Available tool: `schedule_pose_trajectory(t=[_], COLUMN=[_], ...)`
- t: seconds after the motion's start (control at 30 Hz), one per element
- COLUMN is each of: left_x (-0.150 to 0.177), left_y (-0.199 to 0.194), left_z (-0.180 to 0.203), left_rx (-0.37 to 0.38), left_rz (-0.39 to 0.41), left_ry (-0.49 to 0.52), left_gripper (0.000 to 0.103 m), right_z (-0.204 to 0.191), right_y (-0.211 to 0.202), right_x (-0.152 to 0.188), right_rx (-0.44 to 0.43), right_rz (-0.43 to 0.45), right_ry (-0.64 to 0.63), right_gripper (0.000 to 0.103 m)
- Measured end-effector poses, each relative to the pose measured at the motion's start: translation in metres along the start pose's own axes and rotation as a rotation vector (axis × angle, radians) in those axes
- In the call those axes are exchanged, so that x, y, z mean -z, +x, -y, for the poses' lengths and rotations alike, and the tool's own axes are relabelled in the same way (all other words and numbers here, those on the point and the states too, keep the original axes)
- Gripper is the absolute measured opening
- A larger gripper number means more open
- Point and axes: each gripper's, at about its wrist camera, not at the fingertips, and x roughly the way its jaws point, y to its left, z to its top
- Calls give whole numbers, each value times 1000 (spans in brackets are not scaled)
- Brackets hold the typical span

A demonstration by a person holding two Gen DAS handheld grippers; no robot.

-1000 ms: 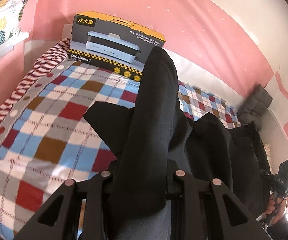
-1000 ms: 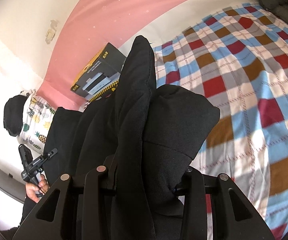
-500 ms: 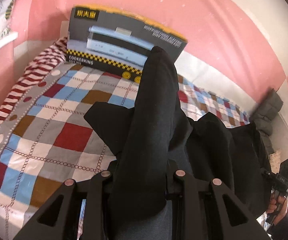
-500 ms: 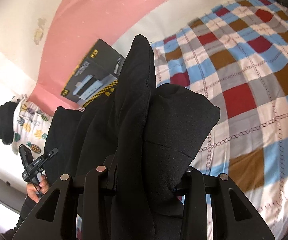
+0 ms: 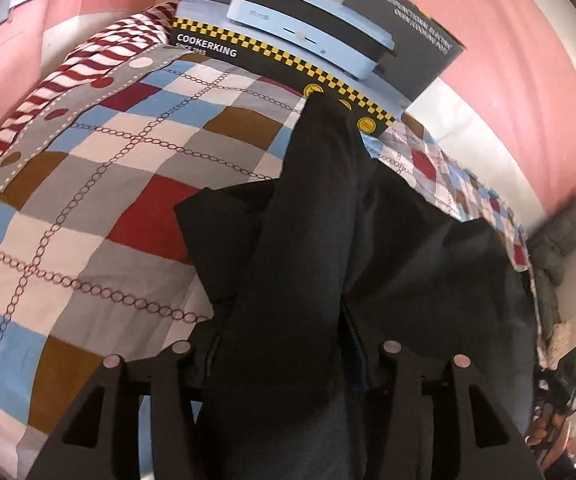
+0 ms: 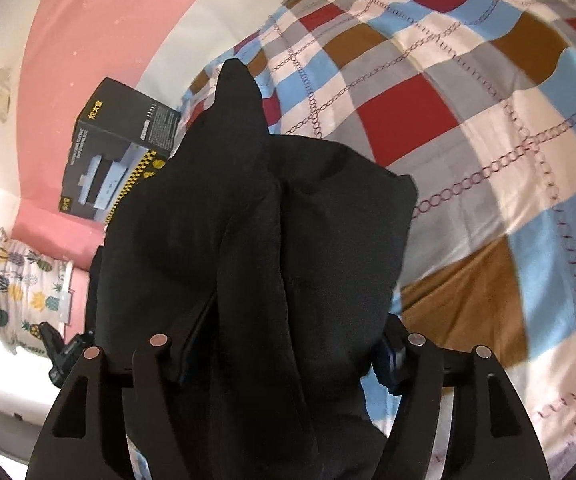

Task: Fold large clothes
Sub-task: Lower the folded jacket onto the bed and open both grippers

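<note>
On a bed covered with a checked quilt (image 5: 88, 216) in red, blue, brown and grey squares with chain-link lines, there's a big black fabric garment (image 5: 312, 240) bunched up and draped forward over both tools. In the left wrist view the left gripper (image 5: 284, 360) has its black plastic fingers (image 5: 168, 384) spread about halfway, and its jaws are opening right now with a thick fold of the dark cloth sitting between them; the pads look like they've let go of it, though the cloth hides the tips. Same deal on the other side: the right gripper (image 6: 284, 352) is opening too, fingers (image 6: 420, 364) fairly wide, with a fat wad of the garment between them and flopped over the top.

The garment's far tip reaches up to a black cardboard box (image 5: 328, 28) with a yellow checker strip and a picture of a pale blue cooker, which stands against the pink wall (image 5: 508, 60). A red-and-white striped cloth (image 5: 88, 56) sits at the quilt's left edge. Down in the right corner of the left view you can see a hand (image 5: 544, 432) holding the other gripper's handle.
</note>
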Motion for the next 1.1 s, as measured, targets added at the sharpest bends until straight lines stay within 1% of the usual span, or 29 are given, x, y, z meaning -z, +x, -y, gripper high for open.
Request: schedule_pose_trajectory(t=[0.1,0.17,0.23,0.27,0.33,0.37,0.43,0.5,0.53,0.63,0.7,0.73,0.77,0.83,0.87,0.97,1.07,1.1], left_x=[3,4,5,2,-5,-8,-15,-23,-27,-41,-47,-48,-50,-51,-51,-49,-46,-44], left_y=[-18,-35,-53,-57,-60,-59,-49,-35,-29,0,20,28,39,54,58,64,53,43], left_z=[-14,-23,-24,-22,-10,-2,19,34,39,51,51,48,43,33,32,37,44,47], left_rx=[23,20,2,0,7,3,-10,-16,-22,-61,-130,-146,-153,-148,-145,-174,-199,-201], left_rz=[21,73,134,147,160,162,160,147,142,143,147,136,120,105,112,118,123,129], left_ry=[-57,-82,-89,-86,-49,-25,34,70,80,121,157,158,153,129,129,153,179,191], left_gripper=[53,51,50,50,50,50,50,50,50,50,50,49,47,46,46,46,46,46], right_z=[-9,-15,-27,-34,-50,-61,-79,-89,-94,-99,-92,-83,-71,-56,-53,-56,-60,-63], right_y=[-18,-29,-43,-47,-45,-41,-26,-9,1,27,43,50,54,58,58,59,49,42], right_x=[1,2,2,0,-6,-9,-17,-26,-31,-46,-53,-56,-58,-60,-59,-56,-56,-53], right_rx=[72,134,189,202,215,225,230,235,244,276,331,359,363,348,343,351,359,361], right_rz=[39,90,161,187,204,209,202,183,173,153,145,141,134,138,147,151,157,166], right_ry=[-34,-72,-120,-143,-188,-224,-276,-299,-311,-335,-337,-321,-285,-227,-220,-230,-227,-237], right_gripper=[67,67,67,67,67,65,38,34,30,29,28,26,26,26,26,27,27,27])
